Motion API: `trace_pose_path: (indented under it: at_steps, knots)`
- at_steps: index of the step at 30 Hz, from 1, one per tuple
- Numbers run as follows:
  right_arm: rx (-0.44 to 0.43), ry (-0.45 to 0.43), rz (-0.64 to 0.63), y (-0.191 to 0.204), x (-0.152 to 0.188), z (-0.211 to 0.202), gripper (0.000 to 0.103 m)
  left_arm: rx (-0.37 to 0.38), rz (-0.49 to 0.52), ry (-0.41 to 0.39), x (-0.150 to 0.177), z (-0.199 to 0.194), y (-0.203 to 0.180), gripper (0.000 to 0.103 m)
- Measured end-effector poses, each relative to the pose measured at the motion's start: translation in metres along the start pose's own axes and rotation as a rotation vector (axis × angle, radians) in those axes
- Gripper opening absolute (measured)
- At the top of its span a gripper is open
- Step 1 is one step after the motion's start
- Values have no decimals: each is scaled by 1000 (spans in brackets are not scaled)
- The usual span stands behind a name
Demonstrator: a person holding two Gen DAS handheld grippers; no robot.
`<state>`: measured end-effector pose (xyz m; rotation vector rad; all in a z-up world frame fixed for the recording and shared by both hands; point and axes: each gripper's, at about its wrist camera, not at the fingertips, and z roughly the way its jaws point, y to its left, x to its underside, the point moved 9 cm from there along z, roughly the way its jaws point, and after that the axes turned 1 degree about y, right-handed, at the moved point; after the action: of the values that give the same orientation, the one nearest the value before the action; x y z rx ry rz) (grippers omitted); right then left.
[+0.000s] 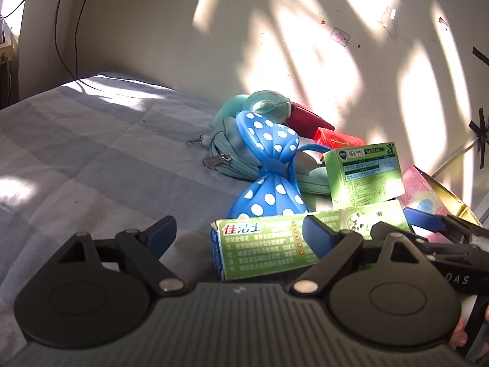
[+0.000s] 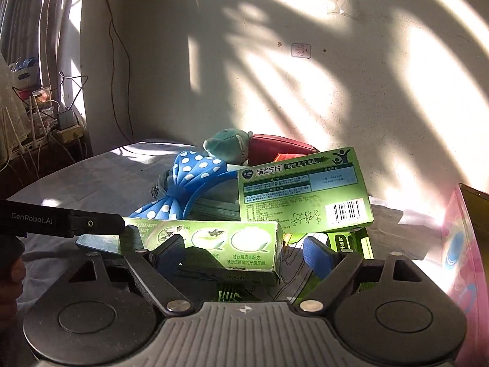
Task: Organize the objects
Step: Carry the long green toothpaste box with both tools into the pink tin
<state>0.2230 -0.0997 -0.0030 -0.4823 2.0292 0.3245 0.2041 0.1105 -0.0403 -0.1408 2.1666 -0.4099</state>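
- Left gripper (image 1: pixel 240 232): jaws wide apart, nothing pressed between them; the left end of the toothpaste box (image 1: pixel 275 244) lies in the gap.
- Right gripper (image 2: pixel 243 252): jaws wide too, with the right end of that box between the pads; whether the pads touch it, I cannot tell.
- Green medicine box (image 2: pixel 305 191) leans at 1 o'clock behind the toothpaste box.
- Blue dotted bow (image 1: pixel 269 168) at 12 o'clock, on the teal pouch (image 1: pixel 227 153).
- Pink box (image 2: pixel 461 260) at 3 o'clock.
- All lie on the bedsheet (image 1: pixel 91 153).
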Motion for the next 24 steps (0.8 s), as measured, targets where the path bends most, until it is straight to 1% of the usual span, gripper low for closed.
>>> trace_pose_path:
  at_steps: [1, 2, 3, 4, 6, 9, 11, 15, 18, 19, 20, 21, 22, 23, 24]
  knots:
    - [-29, 2, 5, 3, -1, 3, 79, 24, -4, 6, 0, 1, -2, 87]
    - [-54, 2, 15, 8, -3, 6, 80, 42, -1, 3, 0, 1, -3, 85]
    - [-58, -8, 21, 10, -2, 6, 80, 56, 0, 3, 0, 2, -5, 82]
    - [-64, -12, 23, 12, -2, 7, 80, 64, -1, 4, 1, 2, -5, 81]
    - [-59, -30, 39, 14, 0, 5, 80, 62, 5, -5, 1, 1, -6, 81]
    - [-42, -27, 66, 11, 1, -2, 74, 62, 27, -18, 2, -1, -9, 79]
    - [-26, -25, 78, 9, 2, -10, 70, 76, 38, -33, 1, -5, -10, 77]
    - [11, -36, 79, 9, 10, -33, 67, 115, 68, -54, 2, -15, -20, 76]
    - [24, -43, 96, 9, 17, -55, 67, 124, 130, -84, 7, -30, -36, 76]
    - [24, -41, 96, 9, 21, -62, 65, 157, 148, -85, 10, -34, -44, 69]
    - [10, -29, 99, 10, 27, -69, 61, 225, 156, -58, 15, -38, -54, 64]
    - [-5, -12, 111, 10, 33, -75, 60, 276, 155, -38, 19, -42, -63, 63]
    - [-23, 6, 123, 11, 39, -80, 58, 297, 169, -23, 27, -46, -73, 63]
    - [-35, 16, 124, 13, 48, -87, 55, 285, 202, -20, 33, -48, -80, 63]
    - [-25, 19, 112, 15, 55, -93, 54, 252, 239, -26, 38, -50, -84, 65]
